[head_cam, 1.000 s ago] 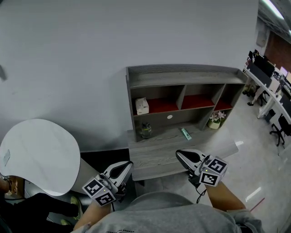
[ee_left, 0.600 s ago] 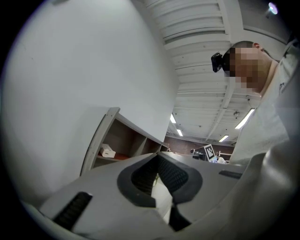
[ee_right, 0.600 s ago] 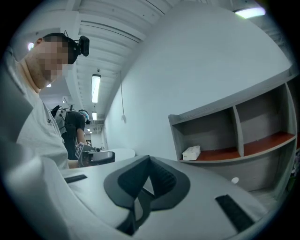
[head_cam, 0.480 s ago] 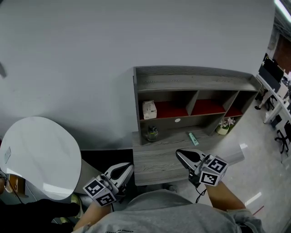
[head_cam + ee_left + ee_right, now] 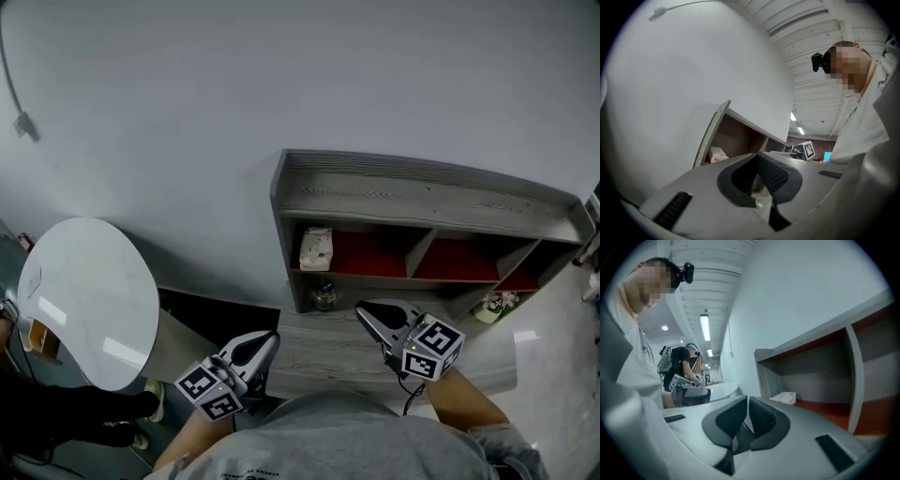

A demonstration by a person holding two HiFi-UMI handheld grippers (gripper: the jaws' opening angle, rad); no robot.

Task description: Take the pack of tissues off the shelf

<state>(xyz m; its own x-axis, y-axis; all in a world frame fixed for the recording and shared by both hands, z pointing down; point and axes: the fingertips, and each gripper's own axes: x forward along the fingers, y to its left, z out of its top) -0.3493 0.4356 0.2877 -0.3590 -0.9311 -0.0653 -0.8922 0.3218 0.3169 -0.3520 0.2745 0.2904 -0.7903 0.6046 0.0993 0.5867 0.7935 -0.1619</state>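
Observation:
The pack of tissues (image 5: 316, 248) is a white pack standing in the leftmost red-floored compartment of the grey wooden shelf (image 5: 422, 192). It also shows as a small white pack (image 5: 717, 153) in the left gripper view and a pack (image 5: 783, 398) in the right gripper view. My left gripper (image 5: 260, 343) is held low, well short of the shelf, its pads meeting at the tips (image 5: 757, 157) with nothing in them. My right gripper (image 5: 371, 313) hovers over the lower ledge, below and right of the pack. Its jaws (image 5: 747, 401) are opening, a thin slit between them, nothing inside.
A glass jar (image 5: 324, 297) stands on the lower ledge under the tissue compartment, and a small potted plant (image 5: 494, 306) at the ledge's right. A white round table (image 5: 84, 300) is at the left, with a person in dark clothes (image 5: 56, 422) below it. A cable (image 5: 23, 122) hangs on the wall.
The head view has swung left and closer, so the shelf now sits further right and larger. The right gripper has edged up to the ledge. The left gripper has hardly moved.

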